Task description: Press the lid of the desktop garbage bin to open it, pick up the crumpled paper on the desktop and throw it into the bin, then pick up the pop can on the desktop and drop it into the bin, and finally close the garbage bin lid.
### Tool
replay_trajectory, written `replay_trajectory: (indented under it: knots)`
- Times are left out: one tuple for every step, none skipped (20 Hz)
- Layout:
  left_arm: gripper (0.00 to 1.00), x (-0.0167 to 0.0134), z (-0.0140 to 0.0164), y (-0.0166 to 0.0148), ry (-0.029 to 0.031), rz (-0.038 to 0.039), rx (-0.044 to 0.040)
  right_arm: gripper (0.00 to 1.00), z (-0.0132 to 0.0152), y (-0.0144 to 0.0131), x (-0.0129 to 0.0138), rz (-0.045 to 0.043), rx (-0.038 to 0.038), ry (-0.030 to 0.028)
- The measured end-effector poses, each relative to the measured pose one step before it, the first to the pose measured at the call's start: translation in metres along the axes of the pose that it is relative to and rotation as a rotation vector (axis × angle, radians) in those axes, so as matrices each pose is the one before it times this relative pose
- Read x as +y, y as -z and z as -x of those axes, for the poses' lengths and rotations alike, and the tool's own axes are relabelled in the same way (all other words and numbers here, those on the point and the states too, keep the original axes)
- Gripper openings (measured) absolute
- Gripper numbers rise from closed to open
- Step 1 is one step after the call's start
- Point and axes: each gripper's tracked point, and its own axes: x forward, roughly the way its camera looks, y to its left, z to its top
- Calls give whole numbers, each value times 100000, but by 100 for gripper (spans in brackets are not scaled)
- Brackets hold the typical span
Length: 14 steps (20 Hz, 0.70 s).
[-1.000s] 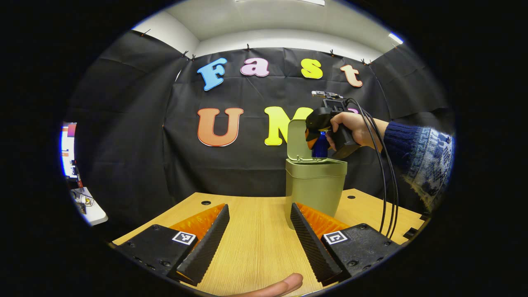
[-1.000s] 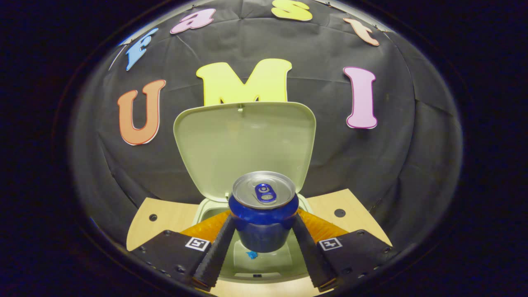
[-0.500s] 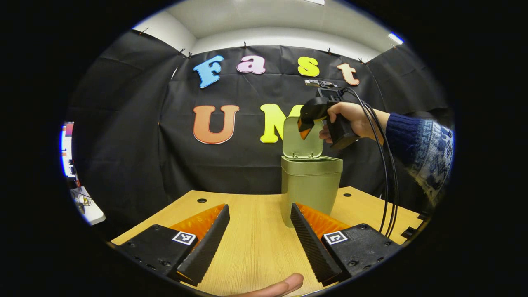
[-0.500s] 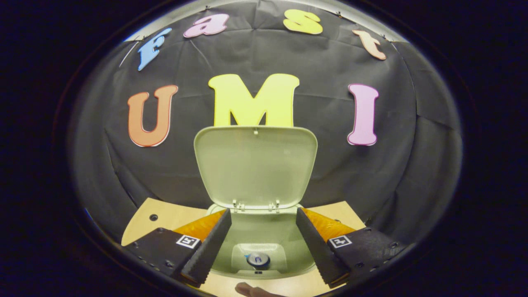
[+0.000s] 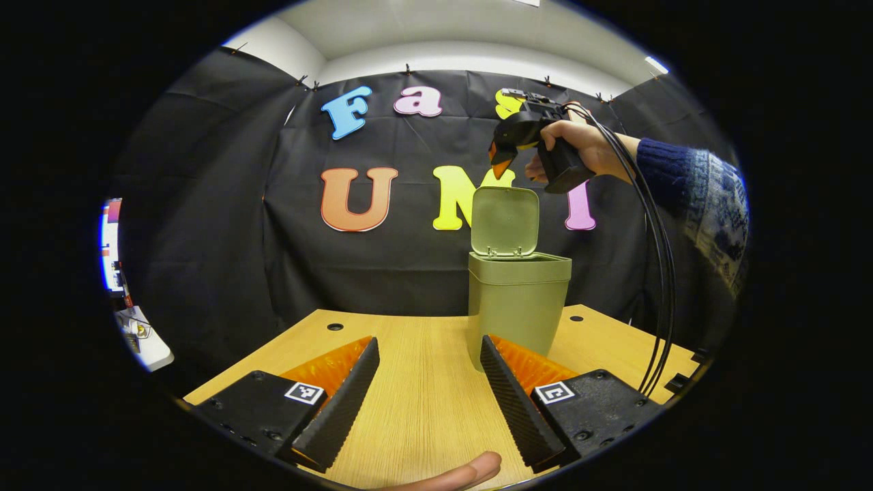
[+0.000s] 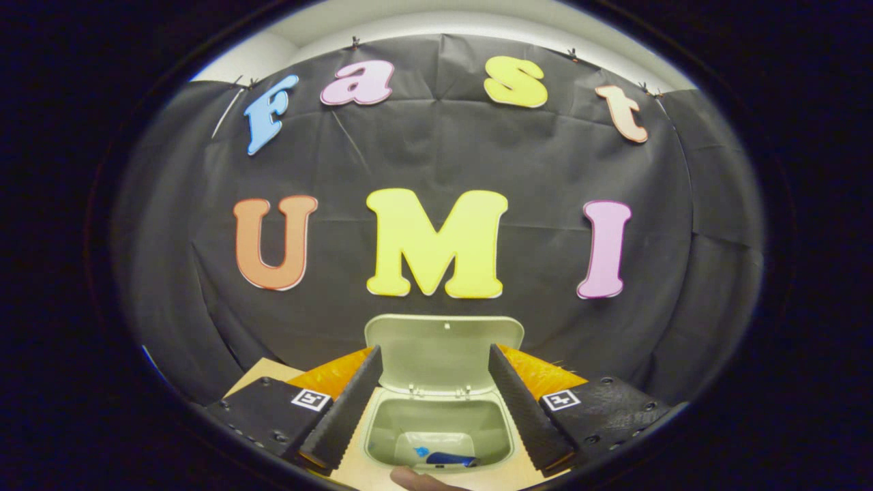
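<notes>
Olive-green plastic bin (image 5: 518,310) upright on wooden table (image 5: 409,382) in left gripper view, right of centre, lid (image 5: 505,221) hinged up, near vertical. Left gripper (image 5: 428,399) low over table, jaws wide apart, nothing between them; its right finger just in front of bin base, contact not clear. Right gripper (image 5: 501,153) up high above and a bit behind lid top, held by a hand (image 5: 586,146) with knitted blue sleeve (image 5: 689,184), cables hanging down; jaw state hard to read from here. A fingertip (image 5: 464,472) at bottom edge.

Right gripper view: looked down past own fingers into bin (image 6: 436,436). Right gripper (image 6: 436,409) spread open, empty. Pop can (image 6: 450,459) lying on its side at bin bottom, small blue scrap (image 6: 421,451) next to it. Crumpled paper not made out; can't tell whether inside. Lid (image 6: 443,351) standing open between the fingers, beyond opening.

Judged: can drop done, lid close left. To do well: come from behind and above lid's top edge, push forward and down with one finger or closed jaws, follow the hinge arc, press till latched. Avoid side load, light bin likely to tip or slide; left gripper near base handy for bracing.
</notes>
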Motion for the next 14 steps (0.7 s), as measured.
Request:
replay_trajectory:
  knots:
    - [96, 357, -161, 391, -410, 723, 1208, 96, -238, -646, -72, 1681, -2209, 350]
    - [96, 177, -148, 152, -124, 638, 647, 96, -596, -211, -16, 1962, -1361, 407]
    - [96, 212, -129, 173, 48, 937, 868, 94, -418, -70, 36, 541, -107, -140]
    - [96, 84, -187, 264, 180, 1405, 1302, 94, -504, 204, 477, -1309, -7, -1651]
    - [96, 90, -108, 62, 76, 1022, 307, 94, -722, 48, 20, -946, -51, 51]
    - [96, 347, -184, 123, -587, 197, 353, 94, -742, -2, -604, -836, -261, 1104]
    - [96, 198, -109, 177, -444, 8, 487, 94, -788, 74, -327, -622, -133, 755]
    - [96, 46, -114, 136, -17, 369, 358, 92, -753, 91, -284, -291, 181, 866]
    - [97, -107, -205, 202, 629, 477, 610, 92, -744, -93, -41, -214, -245, -502]
    - [96, -15, -192, 218, 495, 463, 798, 93, -688, -125, -194, -300, -357, -187]
    - [97, 206, -298, 206, -116, 362, 628, 94, -719, -62, -209, -796, -60, 438]
    - [97, 271, -302, 305, -507, 252, 1103, 97, -755, 97, -269, -1544, 786, 778]
    - [97, 436, -296, 448, -1273, 530, 1700, 96, -523, 19, 287, -1179, 445, -1374]
    - [97, 507, -368, 443, -1718, 457, 1524, 94, -698, 9, 155, -653, 514, -629]
